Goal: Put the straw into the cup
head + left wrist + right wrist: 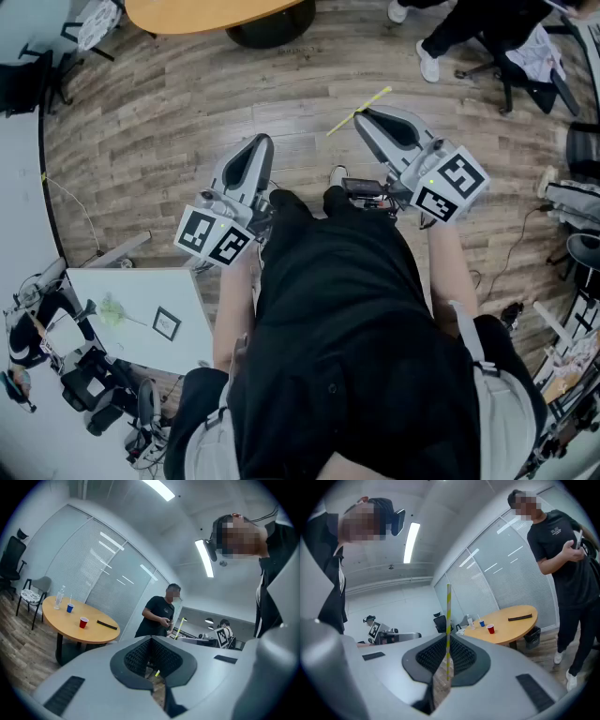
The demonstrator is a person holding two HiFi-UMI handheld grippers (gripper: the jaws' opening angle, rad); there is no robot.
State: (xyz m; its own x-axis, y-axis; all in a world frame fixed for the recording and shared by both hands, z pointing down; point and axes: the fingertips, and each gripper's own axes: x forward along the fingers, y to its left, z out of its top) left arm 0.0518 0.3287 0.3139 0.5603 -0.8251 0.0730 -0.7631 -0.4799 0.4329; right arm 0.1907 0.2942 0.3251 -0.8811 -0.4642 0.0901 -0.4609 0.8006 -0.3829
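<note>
- Between the closed jaws of the right gripper (448,641) is the yellow straw (448,620). It's pinched near its lower end, so most of it sticks out past the tips. My guess is that's on purpose, since a long free end is easier to drop into a cup.
- From the head view, the straw points away from the body and out over the wood floor (187,122). It isn't touching anything.
- The left gripper (151,640) has its jaws shut with nothing between them. It's held low beside the right one, and I'd say it's just parked because this job only needs one hand.
- Both cups are well apart from the straw, over on the round table (511,627). There's a red cup (491,629), and just beside it a blue cup (482,623) that seems to have something thin standing in it already. That makes the red one the likelier target, though I can't say for sure.
- Also on the table are a clear bottle (468,620) and a flat black thing (520,618).
- A standing person (562,573) is near the table, so the walk over needs some care.
</note>
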